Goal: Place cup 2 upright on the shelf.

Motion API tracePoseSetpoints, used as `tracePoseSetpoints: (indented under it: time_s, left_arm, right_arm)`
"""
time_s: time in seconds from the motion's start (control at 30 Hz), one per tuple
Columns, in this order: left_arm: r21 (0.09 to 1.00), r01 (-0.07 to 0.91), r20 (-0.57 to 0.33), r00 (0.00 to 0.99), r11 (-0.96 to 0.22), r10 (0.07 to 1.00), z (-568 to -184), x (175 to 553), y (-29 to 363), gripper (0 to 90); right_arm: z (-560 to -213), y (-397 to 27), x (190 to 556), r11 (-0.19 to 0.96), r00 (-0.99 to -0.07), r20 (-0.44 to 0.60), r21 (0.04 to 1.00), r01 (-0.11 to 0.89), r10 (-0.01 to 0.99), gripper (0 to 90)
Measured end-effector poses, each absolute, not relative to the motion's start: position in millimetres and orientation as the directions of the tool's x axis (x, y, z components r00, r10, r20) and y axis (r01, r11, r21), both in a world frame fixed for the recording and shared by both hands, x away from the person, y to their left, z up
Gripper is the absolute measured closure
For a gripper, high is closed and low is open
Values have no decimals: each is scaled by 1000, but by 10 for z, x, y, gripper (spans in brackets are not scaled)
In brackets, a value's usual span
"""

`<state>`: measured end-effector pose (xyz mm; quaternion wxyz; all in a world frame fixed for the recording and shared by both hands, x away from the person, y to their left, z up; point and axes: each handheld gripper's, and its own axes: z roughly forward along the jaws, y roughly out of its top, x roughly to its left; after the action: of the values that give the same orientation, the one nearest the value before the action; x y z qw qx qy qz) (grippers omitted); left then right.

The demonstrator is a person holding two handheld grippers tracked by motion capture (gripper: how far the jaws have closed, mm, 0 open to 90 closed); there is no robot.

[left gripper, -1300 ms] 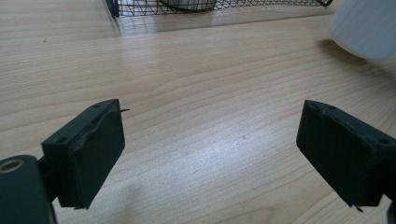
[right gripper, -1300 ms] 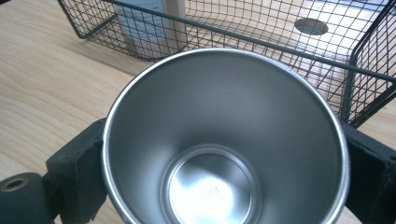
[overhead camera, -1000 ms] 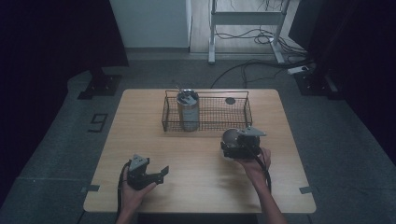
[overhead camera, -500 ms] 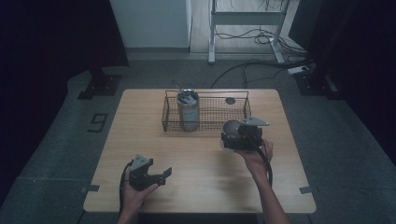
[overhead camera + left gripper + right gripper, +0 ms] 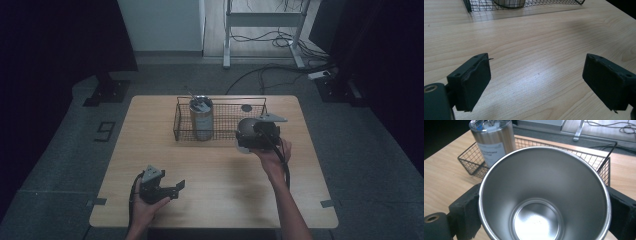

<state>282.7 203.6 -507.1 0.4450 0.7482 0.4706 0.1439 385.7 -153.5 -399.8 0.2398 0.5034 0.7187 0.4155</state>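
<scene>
My right gripper (image 5: 252, 136) is shut on an empty steel cup (image 5: 245, 129), held with its mouth toward the camera at the right front edge of the wire basket (image 5: 225, 99). In the right gripper view the cup (image 5: 544, 195) sits between both jaws, with the basket (image 5: 584, 157) behind it. A metal tin (image 5: 201, 117) with utensils in it stands upright in the basket's left part, and it shows again as the tin (image 5: 492, 141) in the right gripper view. My left gripper (image 5: 176, 190) rests open near the table's front left, with nothing between its jaws (image 5: 536, 82).
A small dark disc (image 5: 246, 108) lies in the basket's right back corner. The wooden table (image 5: 150, 150) has bare surface in front of the basket (image 5: 524, 5). Cables and a metal stand (image 5: 260, 20) are on the floor beyond the table.
My right gripper has carried the steel cup away from the person, up to the basket's front edge. The left gripper has hardly moved.
</scene>
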Motion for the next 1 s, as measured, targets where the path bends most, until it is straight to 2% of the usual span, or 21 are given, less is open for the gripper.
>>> tracePoseSetpoints:
  time_s: [0.37,1.0]
  left_arm:
    - [798,581,-209,519,-162,829,-5064,2825,2062,84]
    - [789,589,-190,505,-175,842,-5113,2843,2098,84]
  right_arm:
    - [-3812,-1463,4072,152,-376,61,846,511,925,62]
    - [-3841,-1530,4348,119,-356,93,839,531,930,62]
